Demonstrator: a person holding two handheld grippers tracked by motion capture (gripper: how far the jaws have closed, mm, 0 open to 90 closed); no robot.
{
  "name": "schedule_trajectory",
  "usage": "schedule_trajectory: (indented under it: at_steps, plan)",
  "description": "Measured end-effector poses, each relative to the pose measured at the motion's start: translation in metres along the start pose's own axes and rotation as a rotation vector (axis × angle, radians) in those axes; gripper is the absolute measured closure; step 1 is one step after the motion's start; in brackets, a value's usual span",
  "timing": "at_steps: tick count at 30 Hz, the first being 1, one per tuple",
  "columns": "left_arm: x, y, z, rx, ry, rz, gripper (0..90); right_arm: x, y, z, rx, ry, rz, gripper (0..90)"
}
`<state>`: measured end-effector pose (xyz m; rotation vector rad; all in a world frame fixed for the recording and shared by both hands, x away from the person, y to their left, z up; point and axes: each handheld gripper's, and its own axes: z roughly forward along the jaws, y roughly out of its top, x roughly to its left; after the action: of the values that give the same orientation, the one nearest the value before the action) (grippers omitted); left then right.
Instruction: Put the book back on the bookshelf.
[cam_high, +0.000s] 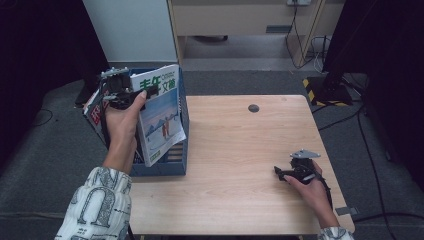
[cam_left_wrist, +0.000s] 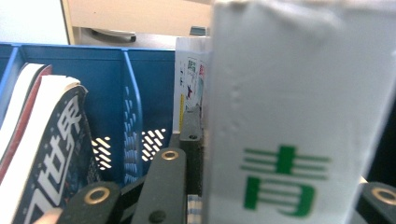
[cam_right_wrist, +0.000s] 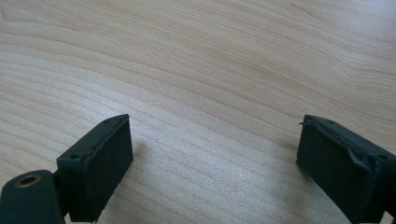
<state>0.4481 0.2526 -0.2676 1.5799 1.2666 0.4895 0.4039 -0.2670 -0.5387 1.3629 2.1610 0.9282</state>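
A white-covered magazine (cam_high: 161, 112) is clamped in the left gripper (cam_high: 131, 95) and held tilted over the blue file rack (cam_high: 170, 165), evidently for slotting into a compartment. The right gripper (cam_high: 286, 174), wide open and empty, is rested on the surface (cam_high: 235, 150), kept clear of the work.

The magazine (cam_high: 161, 114) in my left gripper (cam_high: 131, 94) is paper with a glossy printed cover; close up its white face (cam_left_wrist: 299, 93) looks smooth, with a faint sheen. The file box (cam_high: 172, 162) is blue plastic, smooth and slightly shiny, with slotted walls (cam_left_wrist: 133, 116). The book (cam_left_wrist: 51, 144) standing in it has a glossy dark cover and matt white page edges. The table (cam_high: 235, 145) is pale wood-grain, matt, with fine lines running across it (cam_right_wrist: 210, 70). The pads (cam_right_wrist: 100, 168) of my right gripper (cam_high: 295, 172) are matt black, rubbery-looking, a little rough at the edges. My sleeve (cam_high: 97, 205) is patterned cloth.
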Motion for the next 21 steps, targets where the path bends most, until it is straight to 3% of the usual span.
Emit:
schedule_trajectory:
  at_steps: [7,21]
  plan:
    - [-0.001,0.001,-0.001,-0.012,-0.012,-0.011,73.3,0.000,0.000,0.000,0.000,0.001,-0.001,10.7]
    - [0.012,0.007,-0.005,-0.006,0.040,0.006,73.3,0.000,0.000,0.000,0.000,0.001,0.000,10.7]
